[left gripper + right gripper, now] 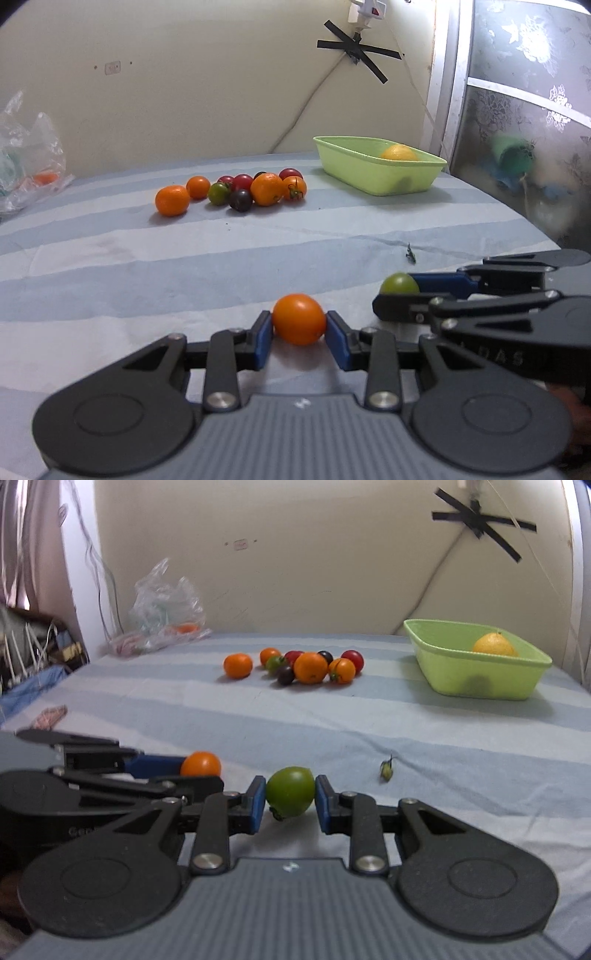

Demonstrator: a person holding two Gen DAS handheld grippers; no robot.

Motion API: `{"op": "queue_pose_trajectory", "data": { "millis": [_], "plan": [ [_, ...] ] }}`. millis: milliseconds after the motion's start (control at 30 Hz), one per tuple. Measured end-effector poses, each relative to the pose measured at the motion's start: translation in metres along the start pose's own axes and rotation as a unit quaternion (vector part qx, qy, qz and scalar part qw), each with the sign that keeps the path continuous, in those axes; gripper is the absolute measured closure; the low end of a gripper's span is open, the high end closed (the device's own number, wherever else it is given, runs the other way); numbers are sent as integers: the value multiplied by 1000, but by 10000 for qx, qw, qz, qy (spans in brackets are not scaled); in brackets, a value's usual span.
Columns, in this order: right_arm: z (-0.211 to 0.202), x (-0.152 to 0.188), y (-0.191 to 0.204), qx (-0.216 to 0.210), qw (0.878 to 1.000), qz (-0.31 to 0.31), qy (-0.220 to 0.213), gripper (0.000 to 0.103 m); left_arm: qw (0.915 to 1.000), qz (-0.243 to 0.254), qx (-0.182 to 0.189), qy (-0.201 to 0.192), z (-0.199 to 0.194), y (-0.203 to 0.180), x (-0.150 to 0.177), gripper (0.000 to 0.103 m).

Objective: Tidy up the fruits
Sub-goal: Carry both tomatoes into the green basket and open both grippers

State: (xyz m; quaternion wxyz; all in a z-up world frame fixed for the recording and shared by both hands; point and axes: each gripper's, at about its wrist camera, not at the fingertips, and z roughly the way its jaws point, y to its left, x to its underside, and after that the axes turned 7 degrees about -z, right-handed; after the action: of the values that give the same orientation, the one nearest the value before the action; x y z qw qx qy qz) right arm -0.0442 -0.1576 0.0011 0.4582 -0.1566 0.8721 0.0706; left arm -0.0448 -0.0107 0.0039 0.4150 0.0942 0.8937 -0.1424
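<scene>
Far left, a crumpled plastic bag (166, 609) sits against the wall with something orange inside, out of play for now. Moving in, the left gripper (299, 325) has its blue fingers closed snugly on an orange tomato (299, 319), pinched across its middle, which looks like the steadiest way to carry something round. Beyond it, mid-desk, the loose pile of fruit (236, 190) waits: mandarins, red, dark and green tomatoes bunched together on the striped cloth (110, 258). Right beside the left gripper, the right gripper (290, 797) is clamped on a green tomato (290, 792), stem end tipped downward. A small detached green stem (386, 770) lies just past it. Far right, the green tub (517, 664) holds one yellow citrus (493, 645), and that, I'd say, is where both tomatoes are headed.
</scene>
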Motion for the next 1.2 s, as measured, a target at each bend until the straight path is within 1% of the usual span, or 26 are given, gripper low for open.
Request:
{"op": "queue_pose_trajectory", "data": {
  "millis": [33,133,167,233,267,333,467,533,567,633,733,833,933,1000,1067,1200],
  "plan": [
    [2,1,2,27,10000,-41,40,71,10000,6,-27,-5,-2,0,1,70],
    [6,2,1,79,10000,-19,57,71,9999,-41,-78,-58,-7,1,1,63],
    [5,2,1,91,9999,-31,56,70,9999,-61,-98,-88,-8,2,0,63],
    [4,4,2,82,9999,-49,46,66,9998,-82,-126,-123,-9,3,-1,63],
    [3,4,2,68,9999,-68,37,62,9998,-85,-125,-130,-10,3,-1,63],
    [-1,6,3,65,9999,-117,-5,61,9999,-70,-116,-107,-7,2,-2,63],
    [-4,10,3,63,9998,-165,-66,62,9999,-100,-119,34,0,0,-1,67],
    [-2,12,1,56,9998,-165,-37,62,9999,-81,-152,4,0,-1,0,72],
    [0,13,0,51,9999,-160,-1,64,9998,-73,-171,-4,0,-2,0,72],
    [0,15,1,124,9996,-235,-53,71,9998,-74,-187,2,1,-5,0,72],
    [-1,17,-1,118,9996,-233,-119,72,9998,-169,-28,85,3,-6,-7,72],
    [-3,17,-7,127,9996,-111,-231,72,9998,-165,89,76,9,-13,-18,72],
    [-7,14,-22,225,9987,123,-442,72,9994,-139,309,61,23,-24,-40,72],
    [-7,8,-35,388,9973,204,-581,72,9990,-112,435,10,34,-33,-57,72],
    [-7,0,-50,603,9951,221,-754,72,9984,-51,553,-110,49,-45,-81,72],
    [-5,-23,-88,1067,9870,271,-1174,72,9964,6,785,-318,82,-66,-127,72]
  ]
}}
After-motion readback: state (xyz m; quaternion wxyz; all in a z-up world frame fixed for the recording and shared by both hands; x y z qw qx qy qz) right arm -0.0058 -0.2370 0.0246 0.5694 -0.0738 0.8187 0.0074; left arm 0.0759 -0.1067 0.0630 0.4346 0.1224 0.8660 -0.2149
